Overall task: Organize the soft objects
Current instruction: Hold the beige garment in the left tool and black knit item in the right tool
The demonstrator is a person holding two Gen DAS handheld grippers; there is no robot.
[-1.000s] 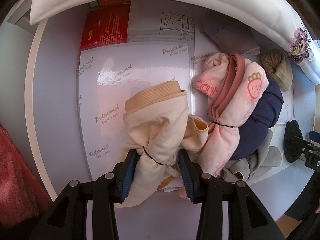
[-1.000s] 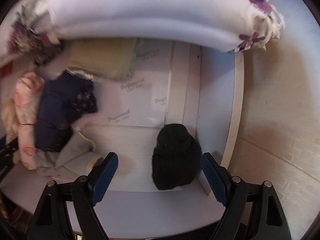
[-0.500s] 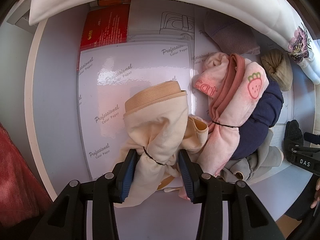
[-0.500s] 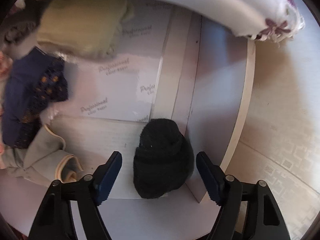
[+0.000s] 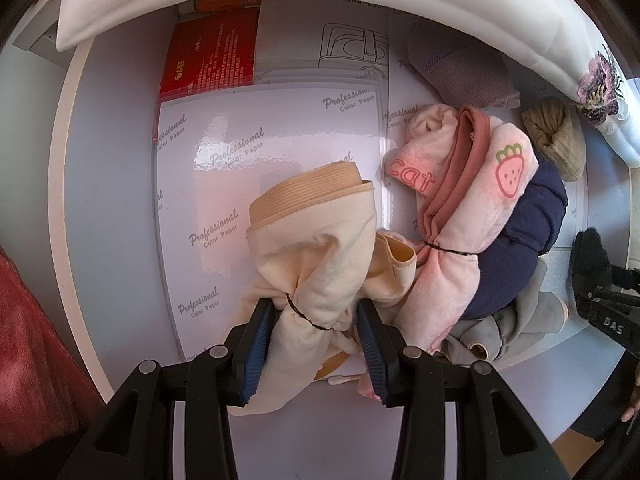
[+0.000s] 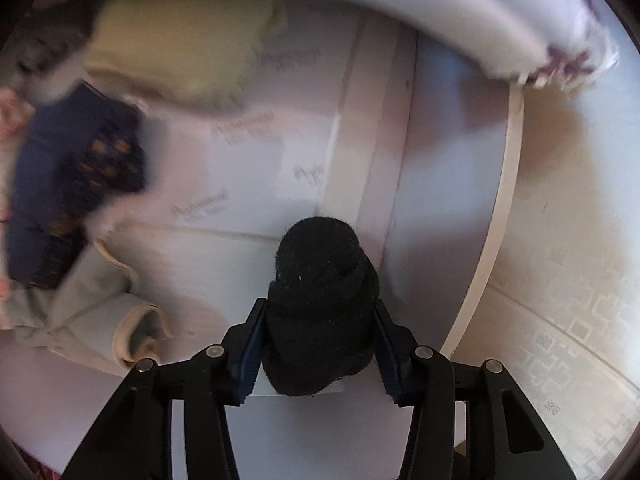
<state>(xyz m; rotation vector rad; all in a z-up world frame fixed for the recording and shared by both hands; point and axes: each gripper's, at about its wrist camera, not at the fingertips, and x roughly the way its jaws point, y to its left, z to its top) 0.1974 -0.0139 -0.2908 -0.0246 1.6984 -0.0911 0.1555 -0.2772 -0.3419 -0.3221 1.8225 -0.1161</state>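
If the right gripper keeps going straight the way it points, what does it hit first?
The black rolled sock, already between the closing jaws of the right gripper. Past it lies the white tabletop, probably just beneath, though the depth is hard to judge.

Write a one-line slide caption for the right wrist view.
Right gripper closing around a black rolled sock near the table's edge.

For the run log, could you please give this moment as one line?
left gripper: shut on cream bundle | right gripper: closing around black sock roll | table: pink bundle beside cream
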